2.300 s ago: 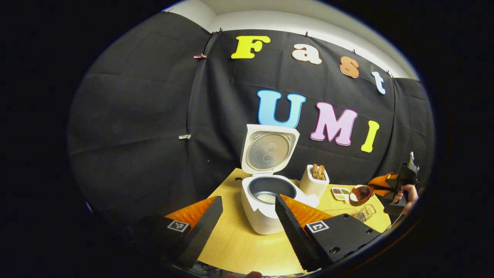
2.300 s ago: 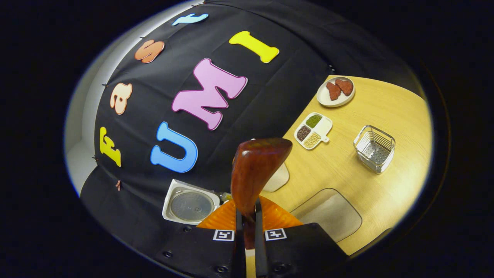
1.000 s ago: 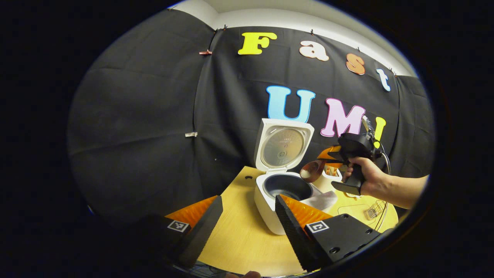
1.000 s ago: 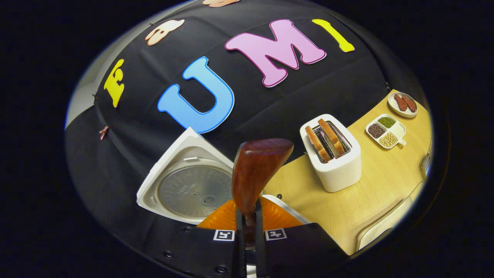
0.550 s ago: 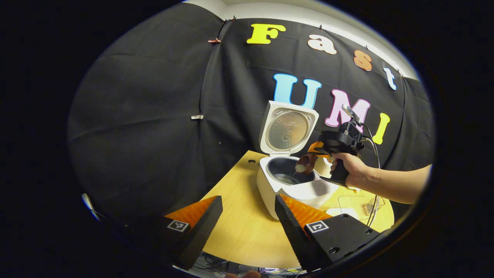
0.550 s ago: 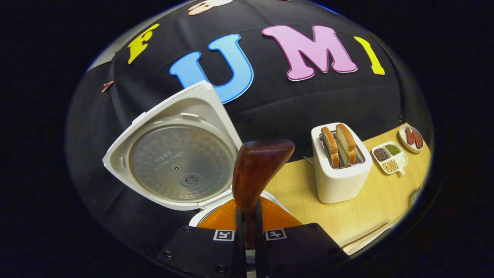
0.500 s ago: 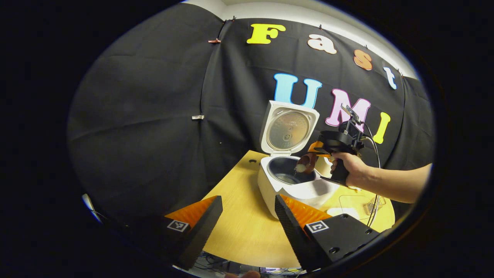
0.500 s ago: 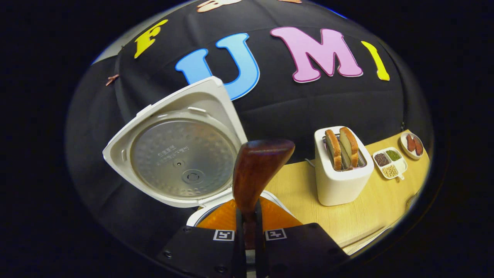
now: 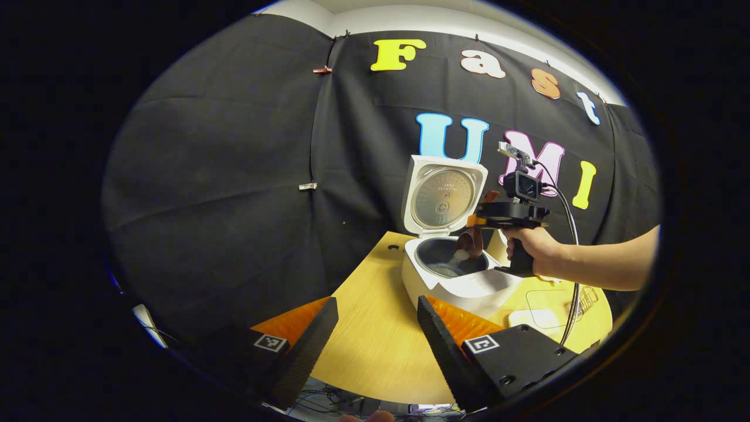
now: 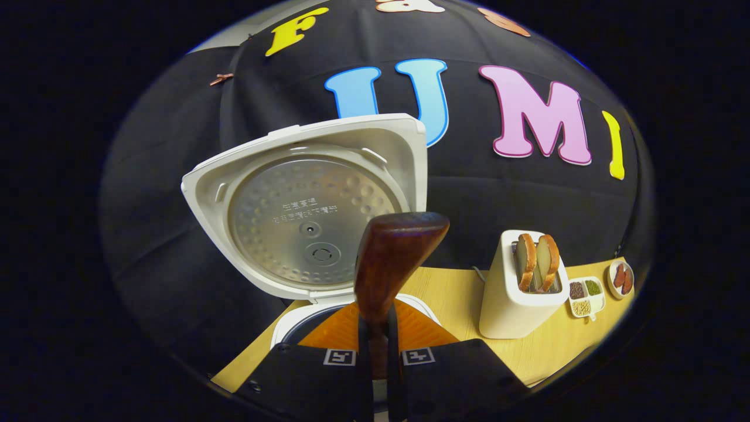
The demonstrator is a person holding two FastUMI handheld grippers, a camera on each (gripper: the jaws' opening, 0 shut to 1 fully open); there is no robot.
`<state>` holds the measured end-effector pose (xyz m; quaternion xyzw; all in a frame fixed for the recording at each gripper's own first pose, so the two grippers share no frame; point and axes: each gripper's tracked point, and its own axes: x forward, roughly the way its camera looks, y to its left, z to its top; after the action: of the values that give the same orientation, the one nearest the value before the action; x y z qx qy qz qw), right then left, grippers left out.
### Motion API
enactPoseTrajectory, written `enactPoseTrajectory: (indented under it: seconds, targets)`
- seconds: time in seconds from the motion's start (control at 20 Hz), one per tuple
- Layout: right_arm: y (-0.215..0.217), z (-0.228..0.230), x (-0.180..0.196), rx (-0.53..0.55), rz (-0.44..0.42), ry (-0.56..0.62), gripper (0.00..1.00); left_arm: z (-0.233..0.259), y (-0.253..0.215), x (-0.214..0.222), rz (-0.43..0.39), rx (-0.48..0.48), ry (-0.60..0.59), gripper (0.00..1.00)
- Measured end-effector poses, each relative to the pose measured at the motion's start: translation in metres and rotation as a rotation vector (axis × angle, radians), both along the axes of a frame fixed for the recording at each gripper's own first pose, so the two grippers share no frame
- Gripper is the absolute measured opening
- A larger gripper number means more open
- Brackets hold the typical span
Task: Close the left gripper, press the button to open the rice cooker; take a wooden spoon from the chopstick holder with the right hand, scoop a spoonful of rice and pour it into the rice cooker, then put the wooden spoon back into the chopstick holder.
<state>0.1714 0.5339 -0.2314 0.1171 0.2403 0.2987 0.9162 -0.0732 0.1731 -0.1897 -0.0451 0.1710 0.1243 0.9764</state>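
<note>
The wooden spoon (image 9: 470, 241) tips rice into the open rice cooker (image 9: 454, 275) on the counter (image 9: 375, 346), clenched by the right tongs (image 10: 375, 328); a hand (image 9: 530, 249) holds them level above the pot. Left tongs (image 9: 375, 316) hang back, spread apart, holding nothing

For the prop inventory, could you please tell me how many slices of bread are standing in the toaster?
2: one slice on the left and one slice on the right, side by side in the toaster. Nothing more shows in its slots.
</note>
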Motion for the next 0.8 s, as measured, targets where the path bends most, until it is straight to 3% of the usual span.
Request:
enactPoseTrajectory:
  seconds: [0.35, 0.8]
  targets:
    - [0.012, 0.051, -0.010, -0.066, 0.147, -0.243, 0.14, 0.002, 0.001, -0.001, 0.010, -0.001, -0.001, 0.94]
    - [0.025, 0.073, -0.040, -0.208, 0.307, -0.507, 0.13, 0.005, 0.000, 0.002, 0.008, -0.007, -0.004, 0.94]
